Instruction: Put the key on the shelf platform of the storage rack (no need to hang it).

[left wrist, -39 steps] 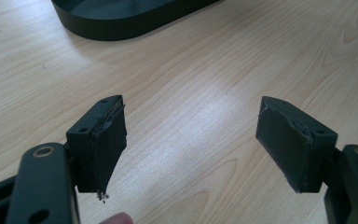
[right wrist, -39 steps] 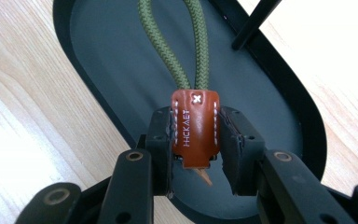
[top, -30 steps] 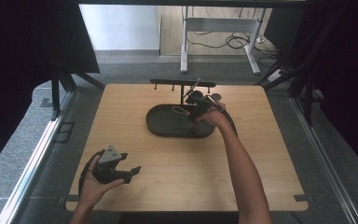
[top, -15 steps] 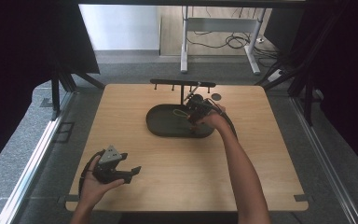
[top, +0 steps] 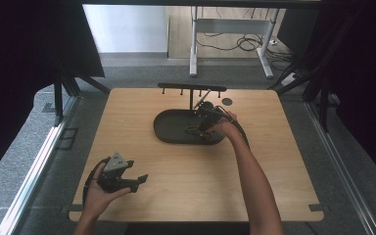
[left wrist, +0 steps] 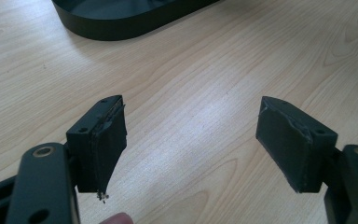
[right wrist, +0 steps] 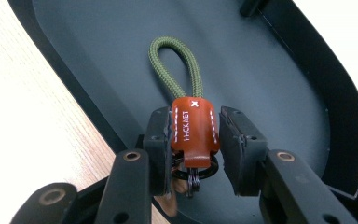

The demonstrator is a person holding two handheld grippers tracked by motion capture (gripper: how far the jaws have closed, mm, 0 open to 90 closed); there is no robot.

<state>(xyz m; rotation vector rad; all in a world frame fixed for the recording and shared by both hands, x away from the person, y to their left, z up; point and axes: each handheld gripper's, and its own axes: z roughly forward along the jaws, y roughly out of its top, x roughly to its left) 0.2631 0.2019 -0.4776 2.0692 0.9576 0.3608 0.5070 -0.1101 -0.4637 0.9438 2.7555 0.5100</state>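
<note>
We see the right gripper (right wrist: 193,140) over the right part of the dark oval plastic tray (top: 169,132), which sits at the middle of the far half of the pale wooden table (top: 274,186). Its jaws have just been opening a little; between them is the key fob, an orange-brown leather tab with white stitching on an olive-green cord loop (right wrist: 192,130). The left pad lies against the tab, while a thin gap shows at the right pad, so the grip looks slackened. The fob's loop lies on the tray floor.

Just behind the tray stands a black T-shaped rack with small pegs (top: 192,88), and a small dark disc (top: 227,101) lies to its right.

At the near left, the left gripper (left wrist: 191,140) rests with its jaws wide apart and empty above bare wood, well apart from the tray.
</note>
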